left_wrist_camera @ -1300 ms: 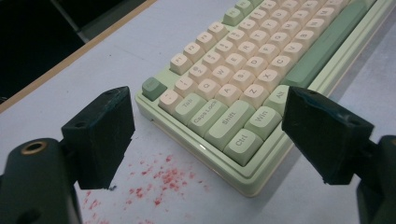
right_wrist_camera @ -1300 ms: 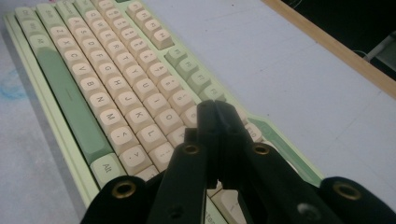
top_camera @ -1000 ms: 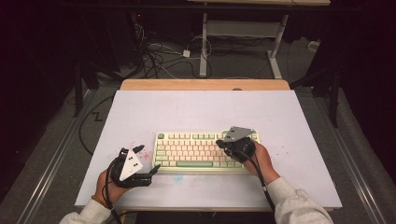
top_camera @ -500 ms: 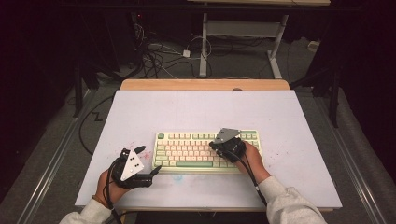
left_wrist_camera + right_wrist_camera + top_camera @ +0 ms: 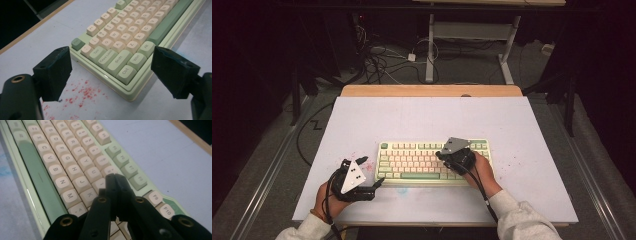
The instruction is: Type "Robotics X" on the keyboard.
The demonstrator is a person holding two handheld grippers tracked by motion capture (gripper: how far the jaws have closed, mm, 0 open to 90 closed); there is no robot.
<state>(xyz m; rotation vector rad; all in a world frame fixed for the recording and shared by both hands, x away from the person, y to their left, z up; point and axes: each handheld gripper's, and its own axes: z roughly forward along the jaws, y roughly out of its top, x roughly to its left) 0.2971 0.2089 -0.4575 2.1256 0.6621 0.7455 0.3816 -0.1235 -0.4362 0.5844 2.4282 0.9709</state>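
With its jaws pressed together, the right gripper [image 5: 113, 177] is poised over the keyboard [image 5: 412, 162] to tap a key, likely needing a short downward push, while the left gripper [image 5: 110, 75] rests spread on the counter [image 5: 422, 120].

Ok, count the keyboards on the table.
1: a green and cream keyboard lies on the near middle of the table, the shut right tool over its right-hand keys.

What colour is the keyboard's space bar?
Darker green than the pale green case; the space bar shows best in the right gripper view.
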